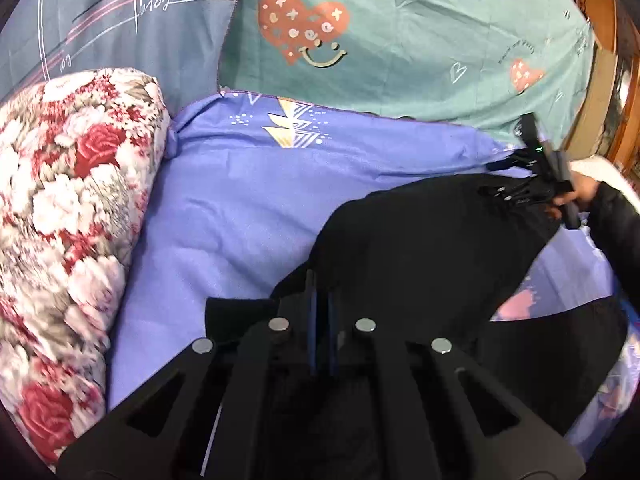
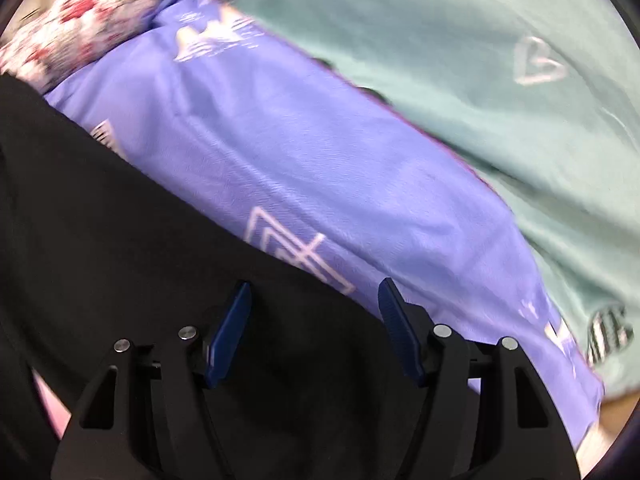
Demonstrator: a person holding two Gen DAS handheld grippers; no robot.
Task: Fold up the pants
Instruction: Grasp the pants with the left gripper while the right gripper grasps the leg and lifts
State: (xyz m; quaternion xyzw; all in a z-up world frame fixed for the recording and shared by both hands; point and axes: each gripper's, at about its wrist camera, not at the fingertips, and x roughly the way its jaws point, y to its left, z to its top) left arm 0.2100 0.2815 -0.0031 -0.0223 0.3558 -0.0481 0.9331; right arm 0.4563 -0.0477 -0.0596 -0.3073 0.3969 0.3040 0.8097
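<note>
Nearest the left wrist camera, the left gripper (image 1: 322,312) is seen clenched, its blue pads pressed together on an edge of the black pants (image 1: 420,240). Whether much cloth or only a thin fold is pinched cannot be told, since black fabric merges with the black gripper body. In the right wrist view, the right gripper (image 2: 314,328) is held released, its blue fingers (image 2: 228,340) spread above the pants with nothing clamped between them.

The pants are spread over the purple bedsheet (image 1: 224,208), one part bunched and raised toward the left gripper. A gathering step is judged to be in hand: one edge is secured, the other not yet taken. The next move would call for the right gripper to be closed on a matching edge, so both can be carried over together.

Farther off, a floral quilt roll (image 1: 68,208) and a teal sheet (image 1: 440,48) are seen. The waistband and leg ends cannot be distinguished, and the right view is blurred.
</note>
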